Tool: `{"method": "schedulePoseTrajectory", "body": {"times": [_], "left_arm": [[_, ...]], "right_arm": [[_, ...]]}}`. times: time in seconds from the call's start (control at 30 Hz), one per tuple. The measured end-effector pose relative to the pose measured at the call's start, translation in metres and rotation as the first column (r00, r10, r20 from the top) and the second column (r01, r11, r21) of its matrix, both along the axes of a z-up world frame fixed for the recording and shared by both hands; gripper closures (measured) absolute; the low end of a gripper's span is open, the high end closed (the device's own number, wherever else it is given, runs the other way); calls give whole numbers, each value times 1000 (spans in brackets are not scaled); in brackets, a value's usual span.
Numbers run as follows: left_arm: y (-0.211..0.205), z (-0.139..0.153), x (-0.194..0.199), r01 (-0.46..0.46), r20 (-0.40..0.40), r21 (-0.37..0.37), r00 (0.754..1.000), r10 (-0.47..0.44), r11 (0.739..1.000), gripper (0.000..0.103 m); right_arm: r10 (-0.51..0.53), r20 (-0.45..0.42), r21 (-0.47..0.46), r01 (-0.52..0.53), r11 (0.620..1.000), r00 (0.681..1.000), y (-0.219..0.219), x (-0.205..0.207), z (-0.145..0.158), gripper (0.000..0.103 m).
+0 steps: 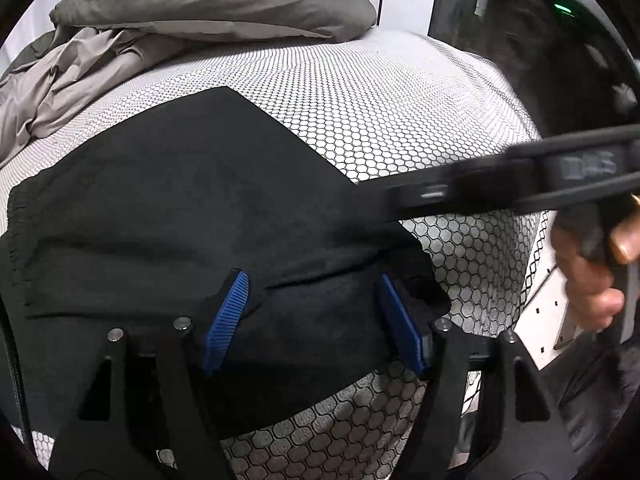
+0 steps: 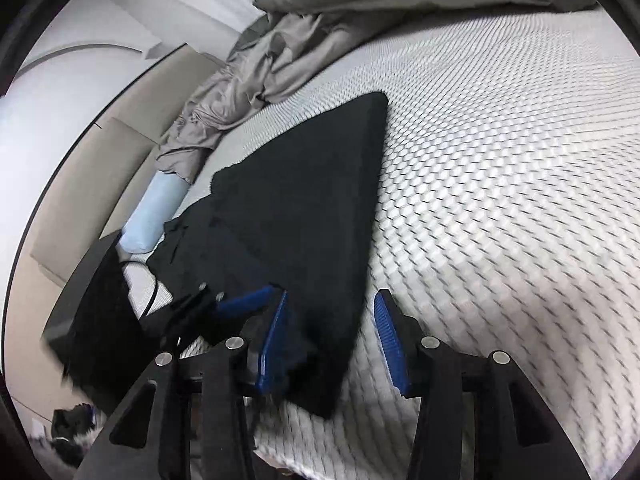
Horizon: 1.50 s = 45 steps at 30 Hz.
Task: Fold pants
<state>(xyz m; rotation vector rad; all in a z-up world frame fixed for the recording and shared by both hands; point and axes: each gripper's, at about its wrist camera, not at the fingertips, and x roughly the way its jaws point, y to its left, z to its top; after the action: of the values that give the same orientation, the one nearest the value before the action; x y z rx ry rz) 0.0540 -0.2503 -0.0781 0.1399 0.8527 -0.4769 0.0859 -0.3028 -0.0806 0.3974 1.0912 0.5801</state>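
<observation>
Black pants [image 1: 168,200], folded into a flat angular panel, lying on a white mattress [image 1: 400,112] with a black hexagon-printed cover; elastic waistband at the left edge in the left wrist view.

Surface and room: crumpled grey-brown duvet [image 1: 208,12] heaped at the far end of the mattress, a taupe sheet [image 1: 60,80] bunched beside it. Pale blue pillow [image 2: 154,216] at the mattress edge next to a beige upholstered bed frame [image 2: 132,128]. White walls behind. No containers visible.

Left gripper [image 1: 312,320]: blue ribbed pads spread wide, straddling the near fold of the pants; whether the pads touch the cloth cannot be told.

Right gripper [image 2: 332,340]: blue pads spread apart, the near corner of the pants lying between them and against the left-side pad, not pinched. Seen blurred from the left wrist view, its fingers reach over the right edge of the pants, held by a bare hand [image 1: 588,276].
</observation>
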Motion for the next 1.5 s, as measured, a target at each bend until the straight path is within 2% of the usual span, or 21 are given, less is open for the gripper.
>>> {"method": "schedulePoseTrajectory", "body": {"times": [0.1,0.13,0.17,0.23,0.37,0.53,0.67,0.77,0.8,0.87,1.0,1.07,1.1,1.17,1.2,1.27,1.37,1.43,1.5], "left_arm": [[4,-3,1,14,-12,-28,1000,-14,1000,37],[5,-4,2,18,-14,-34,1000,-18,999,37],[6,-6,3,19,-17,-43,1000,-20,999,37],[11,-8,5,23,-20,-64,1000,-24,998,37],[19,-11,6,47,-30,-100,998,-50,994,38],[24,-13,9,63,-36,-123,997,-68,990,37],[29,-13,11,105,-32,-153,993,-111,983,28],[43,-7,10,117,-39,-186,991,-126,976,28],[48,-4,9,115,-38,-196,992,-124,974,28],[61,3,6,103,-27,-214,993,-112,971,28],[103,9,-3,-10,-1,-233,1000,11,972,24],[122,6,-1,-75,-11,-236,997,74,969,24],[130,4,-1,-103,-11,-237,995,104,966,24],[149,-1,2,-167,-14,-237,986,169,957,26],[156,-2,3,-170,-23,-253,985,170,952,26],[165,1,4,-183,-40,-285,983,179,941,26],[168,9,7,-225,-32,-258,974,224,940,25],[170,14,5,-234,-22,-261,971,237,937,25],[163,22,3,-232,-3,-241,971,238,942,25]], "right_arm": [[55,-15,-55,-56,997,998,24,23,-7,59],[63,-16,-95,-64,993,998,35,32,-10,62],[72,-26,-142,-75,987,997,41,42,-14,71],[74,-39,-149,-79,986,997,45,62,-17,77],[28,-27,-174,-32,984,999,50,119,-18,78],[-89,-29,-153,83,985,996,47,189,-20,79],[-112,9,-215,111,970,994,60,214,-18,79],[-123,-8,-183,120,976,992,48,198,-1,74],[-121,-19,-165,116,979,993,41,186,3,66],[-103,-25,-107,100,989,994,22,142,11,61],[-81,-92,53,86,995,992,-4,52,-3,58],[-71,-101,72,78,994,992,-6,29,-12,58],[-67,-82,68,73,995,994,-5,26,-11,59],[-58,-59,60,62,996,997,5,29,-7,76],[-51,-47,50,53,997,998,12,37,-6,86],[-43,-15,17,43,999,999,17,51,-5,87],[-71,4,-69,71,995,997,27,75,-8,85],[-104,-5,-81,104,991,995,25,73,-3,82],[-116,75,-120,124,985,990,21,60,14,82]]}}
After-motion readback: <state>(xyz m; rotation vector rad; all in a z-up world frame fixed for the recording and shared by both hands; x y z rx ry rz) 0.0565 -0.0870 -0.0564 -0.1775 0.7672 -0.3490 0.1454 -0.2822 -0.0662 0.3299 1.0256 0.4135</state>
